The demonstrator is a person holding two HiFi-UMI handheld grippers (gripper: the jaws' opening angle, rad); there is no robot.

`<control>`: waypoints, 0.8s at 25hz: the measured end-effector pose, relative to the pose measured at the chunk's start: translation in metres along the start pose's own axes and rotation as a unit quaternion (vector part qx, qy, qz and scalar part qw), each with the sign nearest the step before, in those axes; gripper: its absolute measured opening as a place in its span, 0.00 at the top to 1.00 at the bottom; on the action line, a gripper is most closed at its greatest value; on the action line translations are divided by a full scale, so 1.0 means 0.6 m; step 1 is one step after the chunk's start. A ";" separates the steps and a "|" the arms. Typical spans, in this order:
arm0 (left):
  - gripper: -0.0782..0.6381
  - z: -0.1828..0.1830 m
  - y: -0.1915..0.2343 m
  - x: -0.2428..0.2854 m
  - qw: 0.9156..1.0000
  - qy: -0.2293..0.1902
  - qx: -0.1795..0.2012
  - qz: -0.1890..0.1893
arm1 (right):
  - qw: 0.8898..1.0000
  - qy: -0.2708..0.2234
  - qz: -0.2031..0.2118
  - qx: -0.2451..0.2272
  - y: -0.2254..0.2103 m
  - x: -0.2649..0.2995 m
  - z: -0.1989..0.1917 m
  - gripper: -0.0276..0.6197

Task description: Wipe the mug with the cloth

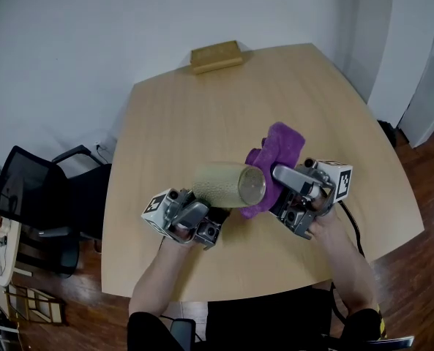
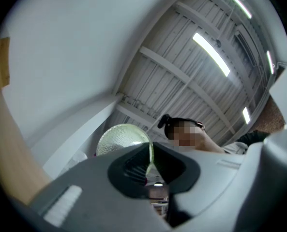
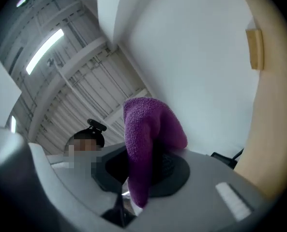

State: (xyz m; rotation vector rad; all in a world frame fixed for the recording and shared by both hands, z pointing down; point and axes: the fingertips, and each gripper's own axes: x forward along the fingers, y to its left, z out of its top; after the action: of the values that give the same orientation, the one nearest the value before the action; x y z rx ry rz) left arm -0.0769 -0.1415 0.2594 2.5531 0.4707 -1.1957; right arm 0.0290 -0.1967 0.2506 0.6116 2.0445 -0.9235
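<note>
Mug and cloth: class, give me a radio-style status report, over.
Left gripper shut on mug rim, mug held above table. Right gripper shut on purple cloth, cloth at mug's mouth. Tan block at far edge, clear.

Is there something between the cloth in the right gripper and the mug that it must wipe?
Nothing visible stands between them. The right gripper holds the purple cloth right at the open mouth of the glass mug, which the left gripper clamps by its wall above the table.
</note>
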 end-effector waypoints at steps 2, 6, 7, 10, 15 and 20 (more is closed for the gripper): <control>0.83 -0.002 -0.006 -0.002 1.000 0.004 -0.004 -0.008 | 0.999 0.002 -0.005 0.039 -0.021 -0.001 -0.019 0.87; 0.82 -0.017 -0.013 -0.007 0.999 0.032 -0.002 -0.016 | 0.994 0.031 -0.089 0.060 -0.086 -0.023 -0.055 0.87; 0.82 -0.025 -0.013 -0.007 0.999 0.044 0.000 -0.016 | 0.991 0.043 -0.111 0.060 -0.101 -0.030 -0.064 0.88; 0.82 -0.048 -0.014 0.005 0.996 0.084 0.009 -0.015 | 0.977 0.101 -0.188 0.015 -0.143 -0.057 -0.083 0.87; 0.83 -0.042 -0.008 0.005 0.994 0.104 0.035 -0.001 | 0.990 0.035 -0.132 -0.042 -0.065 -0.050 0.003 0.87; 0.83 -0.020 -0.008 0.001 0.994 0.099 0.042 0.008 | 0.995 0.031 0.005 -0.093 0.047 -0.008 0.026 0.87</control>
State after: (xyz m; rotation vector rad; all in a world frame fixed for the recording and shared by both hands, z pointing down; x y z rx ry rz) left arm -0.0705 -0.1324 0.2657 2.7574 0.4500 -0.9814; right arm 0.0578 -0.1918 0.2366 0.5545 2.1523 -0.7059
